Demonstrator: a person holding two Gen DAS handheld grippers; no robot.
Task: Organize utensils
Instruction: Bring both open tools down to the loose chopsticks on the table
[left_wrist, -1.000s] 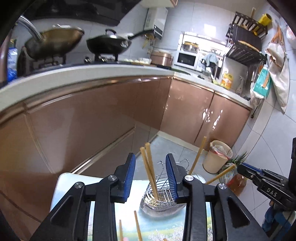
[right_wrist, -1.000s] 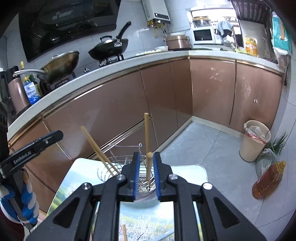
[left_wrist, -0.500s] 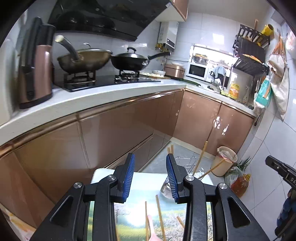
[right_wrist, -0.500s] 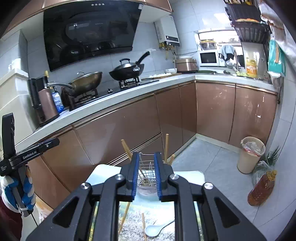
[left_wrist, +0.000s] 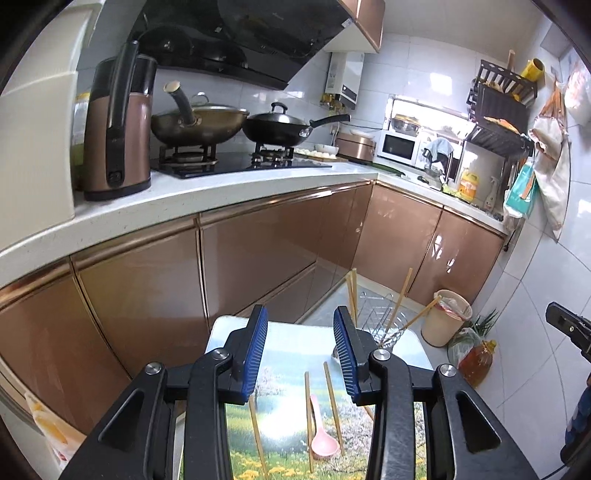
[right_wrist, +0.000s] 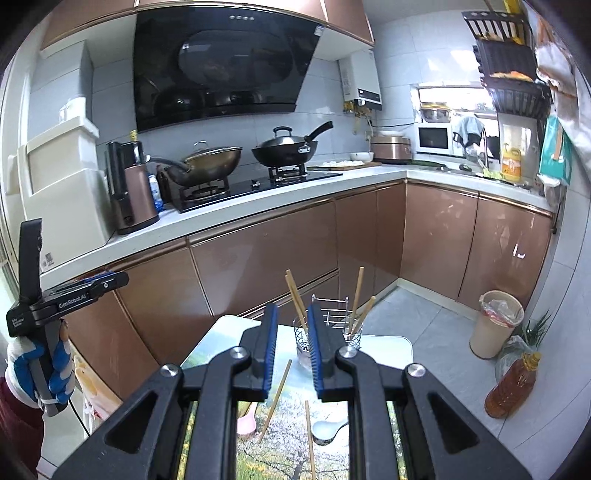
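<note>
Left wrist view: a small table (left_wrist: 236, 325) with a printed landscape top is seen below the left gripper (left_wrist: 300, 350), set against copper-coloured kitchen cabinets (left_wrist: 258, 254). The left gripper's blue-padded jaws are spread, with nothing caught between them. At the table's far right corner a wire utensil holder (left_wrist: 384, 325) is seen just beyond the right jaw, with several wooden chopsticks (left_wrist: 400, 295) leaned upright in it. On the table top, nearer than the holder, loose chopsticks (left_wrist: 332, 398) and a pink spoon (left_wrist: 321, 435) are laid flat, below the gap between the jaws.

In the right wrist view, the right gripper (right_wrist: 291, 350) is held above the same table (right_wrist: 388, 343); its jaws are parted only narrowly and nothing is pinched. The holder (right_wrist: 332, 325) is seen directly beyond the fingertips, clear of them. A white spoon (right_wrist: 327, 430) and loose chopsticks (right_wrist: 275, 400) are laid beneath the jaws. The left gripper (right_wrist: 70, 295) is held in a gloved hand (right_wrist: 40, 369) at the left edge.
</note>
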